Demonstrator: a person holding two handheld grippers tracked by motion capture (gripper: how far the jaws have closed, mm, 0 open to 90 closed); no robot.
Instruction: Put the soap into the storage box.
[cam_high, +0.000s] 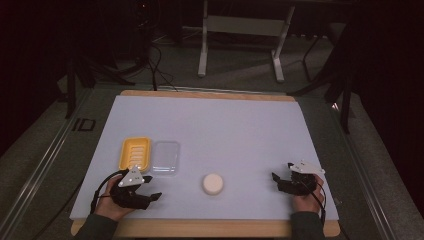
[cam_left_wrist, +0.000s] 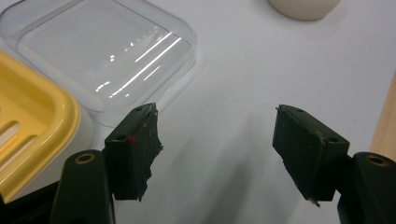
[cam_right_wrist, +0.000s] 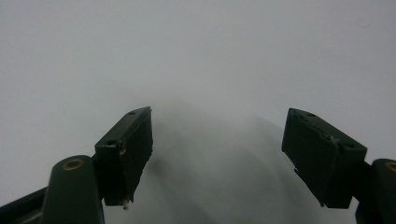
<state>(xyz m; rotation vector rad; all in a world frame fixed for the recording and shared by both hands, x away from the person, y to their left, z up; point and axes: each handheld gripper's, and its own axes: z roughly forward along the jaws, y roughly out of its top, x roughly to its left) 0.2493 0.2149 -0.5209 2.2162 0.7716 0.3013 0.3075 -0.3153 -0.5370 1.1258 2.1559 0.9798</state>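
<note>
High view: you have both hands low at the near edge of the white tabletop (cam_high: 210, 125), one claw on each side.
Left claw (cam_high: 150, 187): spread wide with nothing between the jaws, sitting just in front of the yellow soap dish (cam_high: 135, 153) and the clear lid (cam_high: 165, 157).
Left gripper view: your left claw (cam_left_wrist: 217, 135) looks past the lid's near corner; clear lid (cam_left_wrist: 107, 56) lies flat on the tabletop, just beside the yellow soap dish (cam_left_wrist: 28, 126) at the left edge.
Soap bar (cam_high: 213, 183): round and cream-white, lying on the tabletop between your two hands, near the front edge; in the left gripper view its rim (cam_left_wrist: 303, 7) peeks in at the top, well apart from the jaws.
Right claw (cam_high: 274, 181): spread as well, holding nothing, pointing left toward the soap but well apart from it.
Right gripper view: your right claw (cam_right_wrist: 217, 140) gapes over bare white tabletop (cam_right_wrist: 196, 56), its shadow soft below the jaws.
</note>
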